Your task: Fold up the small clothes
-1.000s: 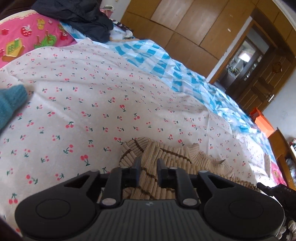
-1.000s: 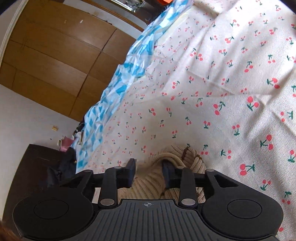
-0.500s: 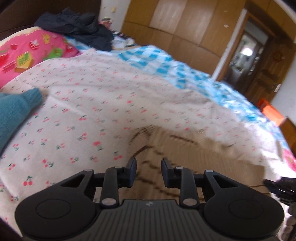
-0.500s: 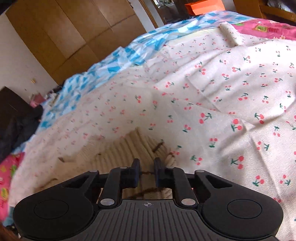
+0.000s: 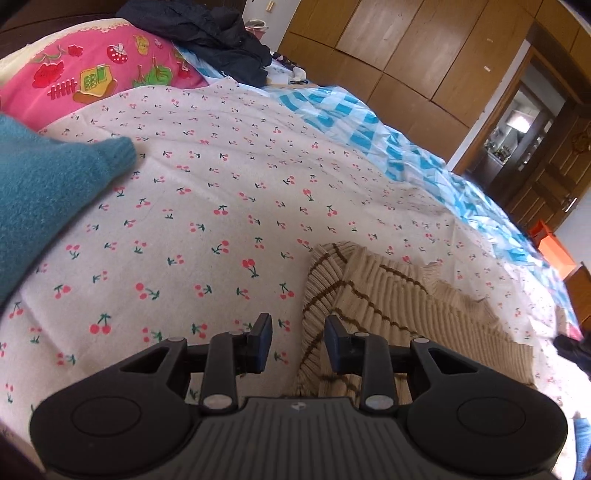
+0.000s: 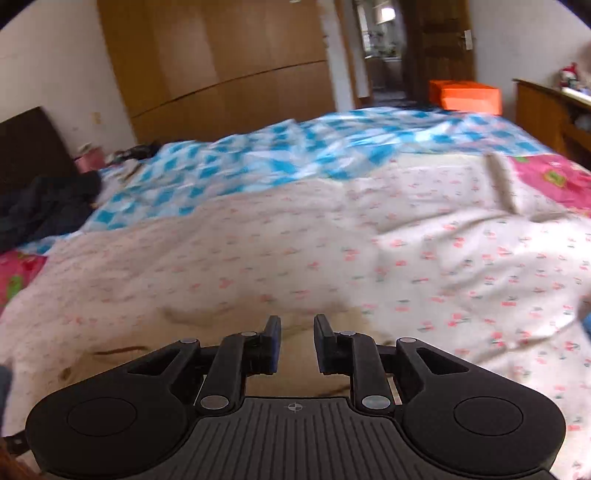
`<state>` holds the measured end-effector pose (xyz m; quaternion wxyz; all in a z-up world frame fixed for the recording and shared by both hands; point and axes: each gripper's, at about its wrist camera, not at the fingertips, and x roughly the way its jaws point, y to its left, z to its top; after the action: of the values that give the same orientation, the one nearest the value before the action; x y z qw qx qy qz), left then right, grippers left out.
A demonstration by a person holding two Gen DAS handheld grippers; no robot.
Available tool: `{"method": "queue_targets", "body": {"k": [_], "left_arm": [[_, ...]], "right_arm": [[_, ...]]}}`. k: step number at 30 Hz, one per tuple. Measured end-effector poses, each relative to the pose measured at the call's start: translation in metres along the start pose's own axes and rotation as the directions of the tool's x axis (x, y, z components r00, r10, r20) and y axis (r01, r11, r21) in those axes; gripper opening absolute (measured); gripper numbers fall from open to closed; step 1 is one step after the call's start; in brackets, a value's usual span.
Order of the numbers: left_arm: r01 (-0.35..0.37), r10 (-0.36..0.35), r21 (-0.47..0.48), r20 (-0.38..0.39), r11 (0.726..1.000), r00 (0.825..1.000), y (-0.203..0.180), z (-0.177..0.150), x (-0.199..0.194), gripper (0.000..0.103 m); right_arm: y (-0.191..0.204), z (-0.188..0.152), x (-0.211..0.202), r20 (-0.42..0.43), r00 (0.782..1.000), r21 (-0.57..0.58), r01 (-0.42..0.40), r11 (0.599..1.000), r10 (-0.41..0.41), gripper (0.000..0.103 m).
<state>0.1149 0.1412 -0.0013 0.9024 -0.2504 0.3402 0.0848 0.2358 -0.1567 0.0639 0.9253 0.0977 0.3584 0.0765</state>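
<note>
A beige ribbed knit garment with brown stripes (image 5: 402, 306) lies folded on the cherry-print bedsheet (image 5: 221, 206). My left gripper (image 5: 297, 341) is open and empty, just above the garment's left edge, with its right finger over the knit. In the blurred right wrist view the same garment (image 6: 207, 347) lies low, below and left of my right gripper (image 6: 296, 341), which is open and empty above it. A teal knit garment (image 5: 44, 188) lies at the left of the sheet.
A pink printed quilt (image 5: 92, 74) and dark clothes (image 5: 207, 33) lie at the head of the bed. A blue-and-white checked blanket (image 6: 295, 151) covers the far side. Wooden wardrobes (image 6: 221, 62), a doorway and an orange box (image 6: 465, 94) stand beyond.
Both grippers have opened and let go of the beige garment, which now lies flat on the sheet. Both have lifted and pulled back; the right view swings up toward the room.
</note>
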Motion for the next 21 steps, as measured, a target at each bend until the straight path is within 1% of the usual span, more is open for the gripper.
{"method": "queue_targets", "body": {"k": [1, 2, 3, 5, 8, 10, 11, 13, 15, 16, 19, 21], "left_arm": [[0.007, -0.007, 0.005, -0.006, 1.0, 1.0, 0.001, -0.002, -0.003, 0.036], [0.013, -0.013, 0.008, -0.013, 1.0, 1.0, 0.002, -0.005, -0.005, 0.036], [0.021, -0.021, 0.012, -0.023, 1.0, 1.0, 0.004, -0.008, -0.005, 0.036], [0.031, -0.03, 0.023, -0.045, 0.999, 0.999, 0.007, -0.011, -0.004, 0.036], [0.052, -0.05, 0.036, -0.052, 0.998, 0.997, 0.009, -0.012, -0.005, 0.036], [0.064, -0.061, 0.059, -0.043, 0.996, 0.997, 0.007, -0.012, -0.007, 0.037], [0.068, -0.065, 0.074, -0.041, 0.995, 0.997, 0.006, -0.013, -0.008, 0.037], [0.082, -0.078, 0.086, -0.05, 0.993, 0.996, 0.004, -0.013, -0.007, 0.037], [0.109, -0.104, 0.074, -0.067, 0.991, 0.992, 0.006, -0.012, -0.007, 0.037], [0.119, -0.115, 0.067, -0.071, 0.991, 0.991, 0.008, -0.011, -0.007, 0.037], [0.139, -0.135, 0.057, -0.073, 0.989, 0.988, 0.011, -0.009, -0.01, 0.037], [0.148, -0.145, 0.045, -0.066, 0.988, 0.987, 0.013, -0.008, -0.014, 0.037]], "right_arm": [[0.019, -0.002, 0.008, -0.042, 0.997, -0.005, -0.068, 0.998, 0.067, 0.025], [0.042, -0.005, 0.019, -0.091, 0.987, -0.007, -0.135, 0.991, 0.134, 0.025], [0.061, -0.008, 0.03, -0.134, 0.974, -0.009, -0.183, 0.983, 0.18, 0.025], [0.097, -0.015, 0.053, -0.199, 0.955, -0.019, -0.228, 0.973, 0.22, 0.025], [0.141, -0.024, 0.084, -0.266, 0.937, -0.045, -0.247, 0.968, 0.227, 0.026], [0.154, -0.028, 0.099, -0.307, 0.922, -0.034, -0.257, 0.966, 0.234, 0.03], [0.161, -0.028, 0.105, -0.318, 0.921, -0.039, -0.25, 0.967, 0.225, 0.031], [0.172, -0.03, 0.114, -0.325, 0.928, -0.08, -0.218, 0.973, 0.181, 0.031], [0.18, -0.031, 0.121, -0.332, 0.934, -0.125, -0.181, 0.975, 0.131, 0.031], [0.183, -0.031, 0.123, -0.333, 0.935, -0.139, -0.174, 0.975, 0.119, 0.031], [0.19, -0.029, 0.12, -0.324, 0.94, -0.175, -0.167, 0.97, 0.104, 0.008], [0.193, -0.025, 0.113, -0.313, 0.939, -0.151, -0.2, 0.968, 0.145, 0.007]]}}
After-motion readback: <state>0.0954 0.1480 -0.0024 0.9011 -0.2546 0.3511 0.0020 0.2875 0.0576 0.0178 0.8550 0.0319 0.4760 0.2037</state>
